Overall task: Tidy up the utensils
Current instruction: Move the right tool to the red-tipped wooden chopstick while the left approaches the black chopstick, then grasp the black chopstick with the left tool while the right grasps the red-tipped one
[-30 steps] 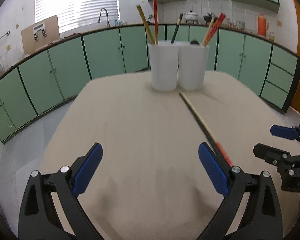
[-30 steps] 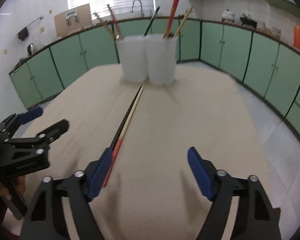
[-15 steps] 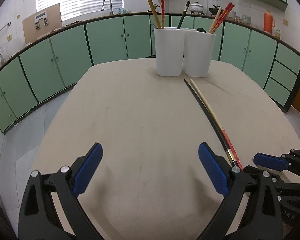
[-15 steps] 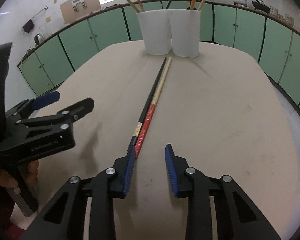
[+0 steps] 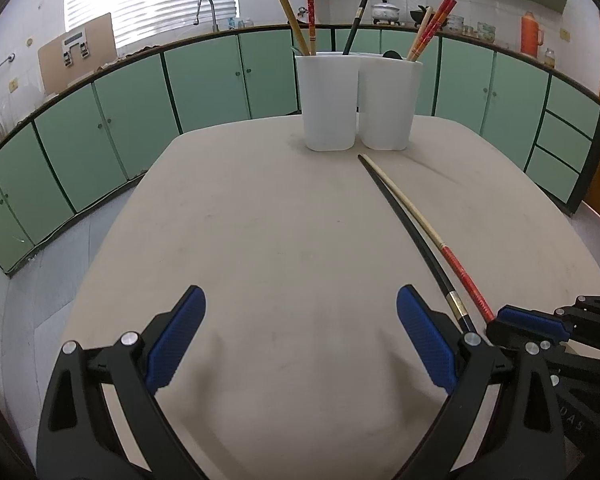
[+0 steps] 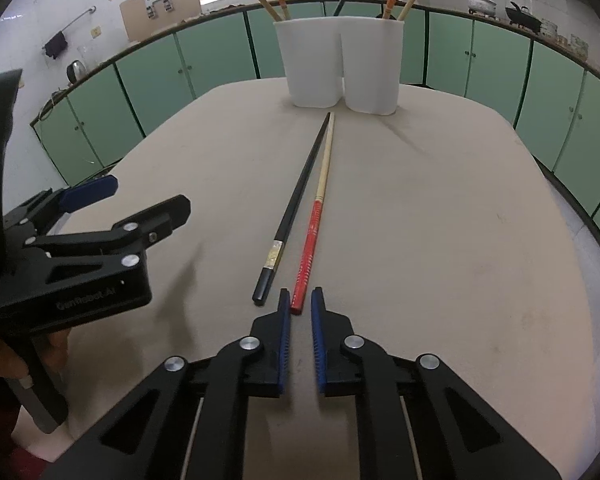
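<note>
In the left wrist view, the near ends of both chopsticks were hidden behind the right gripper (image 5: 496, 318). Two white holders (image 6: 342, 68) stood at the worktop's (image 6: 440, 220) far edge. The red-handled chopstick (image 6: 309, 248) and black chopstick (image 6: 296, 208) lay side by side, pointing toward the holders. The right gripper's fingers (image 6: 284, 340) were closing around the red end, whether touching it unclear. The left gripper (image 5: 300, 338) gaped wide, empty.
</note>
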### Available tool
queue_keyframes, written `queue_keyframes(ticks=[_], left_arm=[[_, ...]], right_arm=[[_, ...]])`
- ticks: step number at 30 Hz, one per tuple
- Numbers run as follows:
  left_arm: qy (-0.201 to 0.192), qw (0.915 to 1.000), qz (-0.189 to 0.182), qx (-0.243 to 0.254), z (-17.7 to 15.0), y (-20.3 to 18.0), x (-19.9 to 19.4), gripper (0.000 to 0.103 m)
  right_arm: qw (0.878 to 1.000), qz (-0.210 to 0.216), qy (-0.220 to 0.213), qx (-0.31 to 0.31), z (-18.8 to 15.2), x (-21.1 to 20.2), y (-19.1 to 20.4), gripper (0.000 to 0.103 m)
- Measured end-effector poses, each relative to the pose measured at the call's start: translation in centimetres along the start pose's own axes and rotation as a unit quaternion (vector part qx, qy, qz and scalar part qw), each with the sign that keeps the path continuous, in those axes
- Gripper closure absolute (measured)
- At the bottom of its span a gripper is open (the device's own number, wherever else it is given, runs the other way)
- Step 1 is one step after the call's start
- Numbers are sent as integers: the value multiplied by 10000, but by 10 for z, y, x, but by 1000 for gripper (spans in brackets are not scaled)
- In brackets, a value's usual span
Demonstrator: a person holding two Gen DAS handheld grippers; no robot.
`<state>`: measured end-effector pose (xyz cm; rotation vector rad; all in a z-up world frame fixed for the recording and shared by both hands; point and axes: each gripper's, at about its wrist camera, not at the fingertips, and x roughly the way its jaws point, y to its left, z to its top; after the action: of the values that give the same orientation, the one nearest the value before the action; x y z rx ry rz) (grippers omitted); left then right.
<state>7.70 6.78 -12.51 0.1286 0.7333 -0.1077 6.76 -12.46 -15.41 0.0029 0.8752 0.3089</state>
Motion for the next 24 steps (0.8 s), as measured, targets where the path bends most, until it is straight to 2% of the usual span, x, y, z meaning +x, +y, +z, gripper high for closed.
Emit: queue_keyframes(ticks=[2,3,9,16,20,24], left_arm=[[-9,10000,-9,24,0,-1,0,9],[-19,10000,-16,39,0,-2,-1,9],[5,9999,-113,83,0,-5,-1,9],[111,9990,-420,91,-1,-20,1,10],[275,9974,-649,113,-3,-33,9,19],[492,9953,-813,164,-6,-44,17,20]], right_arm=[[10000,-10,-14,-8,0,0,0,93],[10000,-29,-23,9,0,0,-1,97],[9994,-209,-63,255,1,-4,-22,97],[9980,-353,-101,514,-2,-9,-47,97],[9971,-355,-108,661,-2,-10,-61,97],[9971,-319,-128,673,-2,-9,-63,97]])
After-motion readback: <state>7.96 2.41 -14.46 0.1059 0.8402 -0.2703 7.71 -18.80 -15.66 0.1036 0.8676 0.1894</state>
